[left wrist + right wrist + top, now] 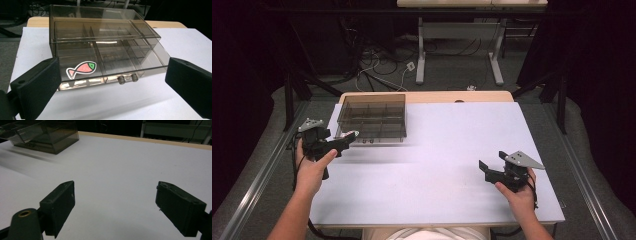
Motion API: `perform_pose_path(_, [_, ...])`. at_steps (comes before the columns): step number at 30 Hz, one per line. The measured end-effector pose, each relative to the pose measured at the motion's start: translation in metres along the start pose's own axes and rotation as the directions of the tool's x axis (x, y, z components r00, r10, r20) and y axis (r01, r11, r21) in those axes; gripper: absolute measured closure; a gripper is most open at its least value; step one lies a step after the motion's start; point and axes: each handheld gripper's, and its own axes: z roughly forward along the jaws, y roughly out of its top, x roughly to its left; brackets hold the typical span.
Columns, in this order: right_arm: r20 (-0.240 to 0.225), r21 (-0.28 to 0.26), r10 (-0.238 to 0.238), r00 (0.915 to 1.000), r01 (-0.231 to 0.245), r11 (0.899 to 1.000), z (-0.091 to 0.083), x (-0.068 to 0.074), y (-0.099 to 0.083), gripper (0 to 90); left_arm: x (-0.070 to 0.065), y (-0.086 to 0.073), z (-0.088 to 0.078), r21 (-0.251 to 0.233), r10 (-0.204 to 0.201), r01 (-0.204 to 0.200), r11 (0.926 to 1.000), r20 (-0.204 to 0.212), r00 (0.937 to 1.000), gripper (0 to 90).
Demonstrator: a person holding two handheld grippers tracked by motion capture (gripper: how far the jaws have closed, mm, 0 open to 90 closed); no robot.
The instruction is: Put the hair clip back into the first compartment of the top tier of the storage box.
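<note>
The left gripper (348,137), held in the person's left hand (312,167), has its two black jaws spread wide and holds nothing; in the left gripper view they frame the front of a smoky, see-through plastic drawer box with inner dividers (105,47), which sits on the white table top (437,165) toward its far-left corner. In the high view the gripper's tip lies just at the box's near-left corner; whether it touches cannot be told. The box's front face turns toward the person and carries a pink fish sticker with a green head (81,69) on the left and two small round metal knobs (128,79) side by side near the middle, low down. Its long axis runs across the table, left to right. This looks like the approach step: the drawer appears shut and nothing is gripped yet. The next move probably calls for narrowing the jaws and lining them up on a knob. The right gripper (493,168), equally wide and empty, rests well apart over bare table at the near right.
</note>
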Motion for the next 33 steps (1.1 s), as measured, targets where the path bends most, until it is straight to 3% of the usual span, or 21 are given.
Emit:
perform_pose_path(14, [0.000,0.000,0.002,1.0000,-0.002,1.000,0.000,0.001,0.000,15.7,-0.019,-0.019,-0.009,-0.029,0.009,-0.008,0.9996,0.047,0.9988,0.5])
perform_pose_path(22, [0.001,0.002,0.000,1.0000,0.000,1.000,0.000,0.001,0.000,15.7,-0.030,-0.032,-0.009,-0.012,0.051,-0.050,0.9987,0.065,0.9966,0.5])
perform_pose_path(28, [0.001,-0.001,0.001,1.0000,-0.001,1.000,0.000,0.002,-0.001,15.7,-0.030,-0.046,-0.003,-0.011,0.036,-0.035,0.9993,0.090,0.9953,0.6])
perform_pose_path(33, [0.000,0.000,0.000,1.0000,0.000,1.000,0.000,0.002,-0.001,15.7,-0.028,-0.055,0.001,-0.014,0.037,-0.036,0.9992,0.082,0.9959,0.7])
